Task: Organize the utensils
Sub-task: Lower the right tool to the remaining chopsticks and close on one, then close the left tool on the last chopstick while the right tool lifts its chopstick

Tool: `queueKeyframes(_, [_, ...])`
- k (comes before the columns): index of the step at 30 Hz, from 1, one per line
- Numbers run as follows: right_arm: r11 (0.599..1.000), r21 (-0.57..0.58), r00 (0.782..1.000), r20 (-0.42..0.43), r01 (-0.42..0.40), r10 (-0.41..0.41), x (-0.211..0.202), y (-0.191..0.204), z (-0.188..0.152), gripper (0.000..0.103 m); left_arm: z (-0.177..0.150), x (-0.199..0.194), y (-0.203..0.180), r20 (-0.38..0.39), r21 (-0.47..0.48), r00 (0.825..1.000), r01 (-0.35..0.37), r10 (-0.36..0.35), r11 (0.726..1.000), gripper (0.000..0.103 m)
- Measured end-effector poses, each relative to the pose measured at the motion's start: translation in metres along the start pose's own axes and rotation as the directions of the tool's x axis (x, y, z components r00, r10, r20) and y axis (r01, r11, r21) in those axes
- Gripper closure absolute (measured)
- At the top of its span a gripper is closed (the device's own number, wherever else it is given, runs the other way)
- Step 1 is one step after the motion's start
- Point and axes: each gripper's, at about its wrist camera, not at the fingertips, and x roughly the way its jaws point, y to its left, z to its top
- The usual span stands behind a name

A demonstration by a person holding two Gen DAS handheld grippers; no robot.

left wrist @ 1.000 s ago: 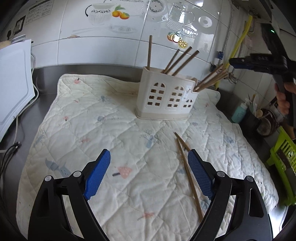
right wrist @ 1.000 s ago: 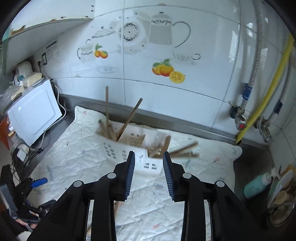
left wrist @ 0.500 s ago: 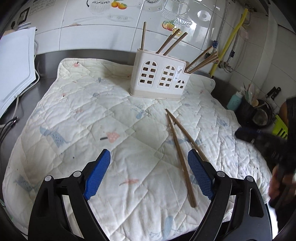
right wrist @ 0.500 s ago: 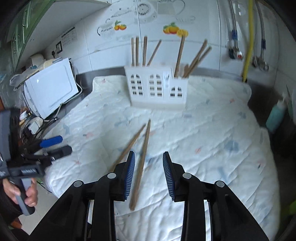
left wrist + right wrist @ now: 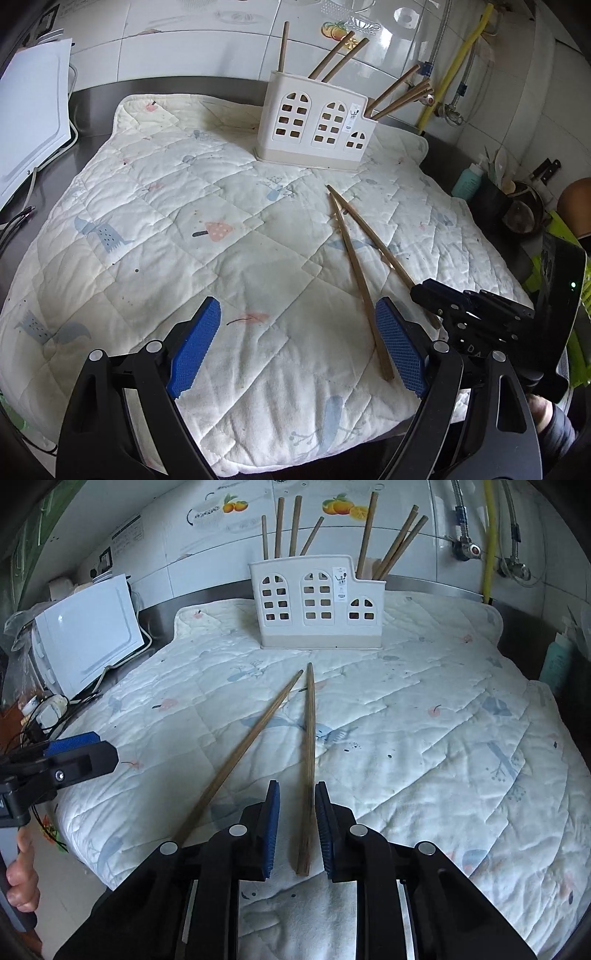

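Two loose wooden chopsticks lie on a quilted mat (image 5: 424, 720) in front of a white utensil holder (image 5: 317, 602) that has several chopsticks standing in it. My right gripper (image 5: 297, 786) is low over the mat and straddles the near end of the right chopstick (image 5: 310, 731). Its jaws are closing, and a thin gap still shows beside each pad. The other chopstick (image 5: 251, 738) slants off to the left. My left gripper (image 5: 296, 302) hovers wide open above the mat (image 5: 184, 221), holding nothing. Its right finger is beside the nearer chopstick (image 5: 354, 266).
A white appliance (image 5: 88, 635) with cables stands at the mat's left. Beyond the right edge are a teal bottle (image 5: 556, 657) and dark pots (image 5: 521, 218). The tiled wall and a yellow pipe (image 5: 489, 535) rise behind the holder (image 5: 314, 125). The mat's front edge overhangs the counter.
My right gripper has dropped from high above the holder to the mat, around one chopstick, and its jaws have narrowed. The left gripper has sunk a little and stayed open.
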Motion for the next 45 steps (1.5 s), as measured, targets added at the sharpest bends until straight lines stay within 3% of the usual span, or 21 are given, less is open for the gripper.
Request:
queueKeyframes(4, [1.0, 0.026, 1.0, -0.002, -0.014, 0.014, 0.002, -0.004, 0.0, 0.093, -0.002, 0.001, -0.005, -0.002, 0.024, 1.0, -0.006, 0.006, 1.0, 0.018])
queueKeyframes(17, [1.0, 0.029, 1.0, 0.011, -0.001, 0.001, 0.0, -0.007, -0.007, 0.097, -0.01, 0.01, -0.028, -0.022, 0.087, 1.0, 0.011, -0.01, 0.996, 0.02])
queueKeyframes(19, [0.999, 0.033, 1.0, 0.021, 0.005, -0.006, -0.006, -0.011, -0.008, 0.097, -0.011, 0.013, -0.035, -0.024, 0.097, 1.0, 0.021, -0.019, 0.995, 0.031])
queueKeyframes(23, [0.999, 0.05, 0.999, 0.032, 0.009, -0.011, -0.016, -0.02, -0.011, 0.097, -0.015, 0.021, -0.052, -0.03, 0.124, 0.999, 0.045, -0.042, 0.991, 0.039])
queueKeyframes(28, [0.998, 0.057, 0.999, 0.038, 0.018, -0.02, -0.025, -0.026, -0.017, 0.097, -0.021, 0.033, -0.069, -0.038, 0.154, 0.997, 0.067, -0.062, 0.986, 0.061])
queueKeyframes(40, [0.996, 0.087, 0.999, 0.033, -0.006, 0.003, -0.022, -0.033, -0.029, 0.096, -0.025, 0.051, -0.07, -0.067, 0.122, 0.997, 0.057, -0.049, 0.991, 0.077])
queueKeyframes(45, [0.996, 0.084, 0.999, 0.04, -0.001, -0.002, -0.022, -0.032, -0.03, 0.096, -0.027, 0.053, -0.076, -0.053, 0.176, 0.998, -0.017, 0.027, 0.984, 0.089])
